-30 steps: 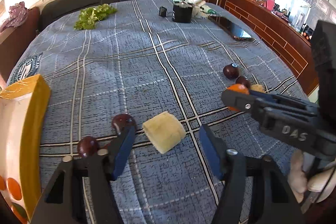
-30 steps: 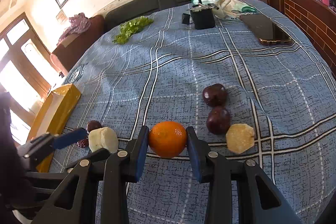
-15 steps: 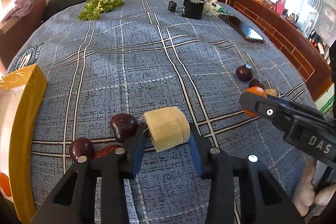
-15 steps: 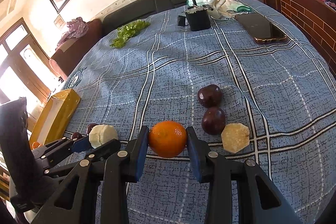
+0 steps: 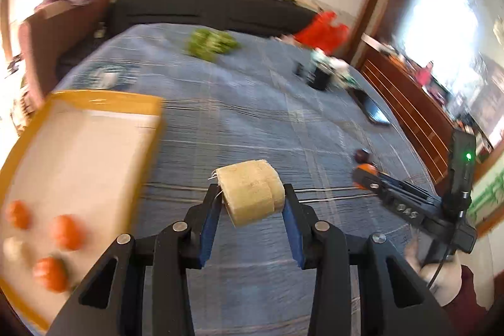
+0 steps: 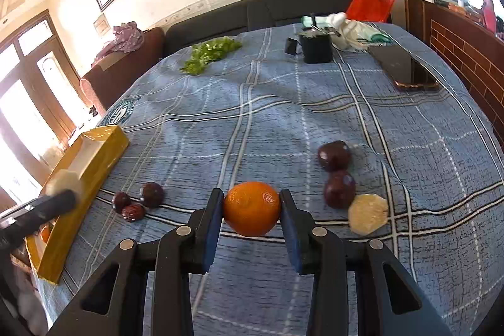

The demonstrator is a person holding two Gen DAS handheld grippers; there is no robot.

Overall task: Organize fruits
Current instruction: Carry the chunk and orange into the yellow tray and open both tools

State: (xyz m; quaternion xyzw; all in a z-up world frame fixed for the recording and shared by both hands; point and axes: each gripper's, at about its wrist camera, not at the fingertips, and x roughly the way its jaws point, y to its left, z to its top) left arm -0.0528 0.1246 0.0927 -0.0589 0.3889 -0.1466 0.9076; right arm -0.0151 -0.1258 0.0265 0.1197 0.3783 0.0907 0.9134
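My left gripper [image 5: 252, 203] is shut on a pale yellow fruit chunk [image 5: 250, 194], lifted above the blue plaid cloth and near the yellow box [image 5: 104, 103], which holds several oranges [image 5: 66, 231]. In the right wrist view that chunk [image 6: 64, 180] hangs by the box [image 6: 104, 147]. My right gripper [image 6: 251, 210] is shut on an orange [image 6: 252, 208] just over the cloth. Two dark plums [image 6: 334, 155] and another pale chunk [image 6: 368, 213] lie to its right. Three small dark fruits [image 6: 138, 200] lie to its left.
Green leaves [image 6: 211, 54], a black cup [image 6: 316, 48], a phone [image 6: 404, 68], white bags and a red bag [image 6: 370, 0] sit at the far side of the cloth-covered table [image 6: 283, 103]. A dark sofa lies behind. A wooden cabinet runs along the right.
The left gripper closed on the pale chunk, lifted it off the cloth and swung it left toward the yellow box. The right gripper stayed put, still holding the orange.
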